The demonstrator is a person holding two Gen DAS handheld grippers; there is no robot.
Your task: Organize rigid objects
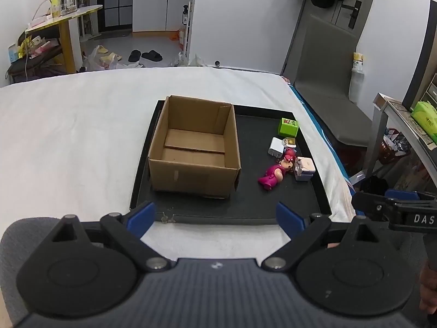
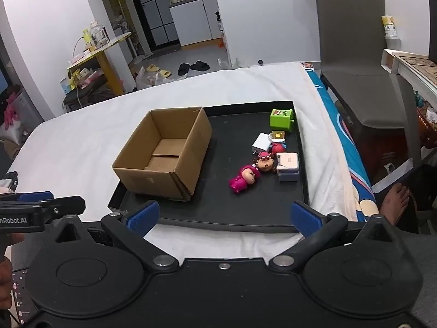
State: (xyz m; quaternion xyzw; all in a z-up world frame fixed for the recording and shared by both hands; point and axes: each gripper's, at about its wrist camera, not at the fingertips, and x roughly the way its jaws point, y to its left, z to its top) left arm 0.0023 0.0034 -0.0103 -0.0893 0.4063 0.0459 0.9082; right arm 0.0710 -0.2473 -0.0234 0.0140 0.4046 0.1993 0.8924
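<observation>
An open, empty cardboard box (image 1: pixel 194 147) (image 2: pixel 164 155) stands on the left of a black tray (image 1: pixel 262 199) (image 2: pixel 235 205). To its right lie a pink doll (image 1: pixel 271 176) (image 2: pixel 243 179), a second doll head (image 2: pixel 264 161), a white charger (image 1: pixel 276 147) (image 2: pixel 260 141), a green box (image 1: pixel 288 127) (image 2: pixel 281 119), a small yellow-topped piece (image 2: pixel 278 135) and a white-lilac case (image 1: pixel 303 168) (image 2: pixel 287 166). My left gripper (image 1: pixel 215 218) is open and empty at the tray's near edge. My right gripper (image 2: pixel 224 217) is open and empty there too, also showing in the left wrist view (image 1: pixel 393 210).
The tray lies on a white cloth (image 1: pixel 68 136) over a bed or table. A grey chair (image 2: pixel 355 54) stands at the right, beside a shelf (image 1: pixel 409 120). A person's bare foot (image 2: pixel 393 202) is on the floor at the right.
</observation>
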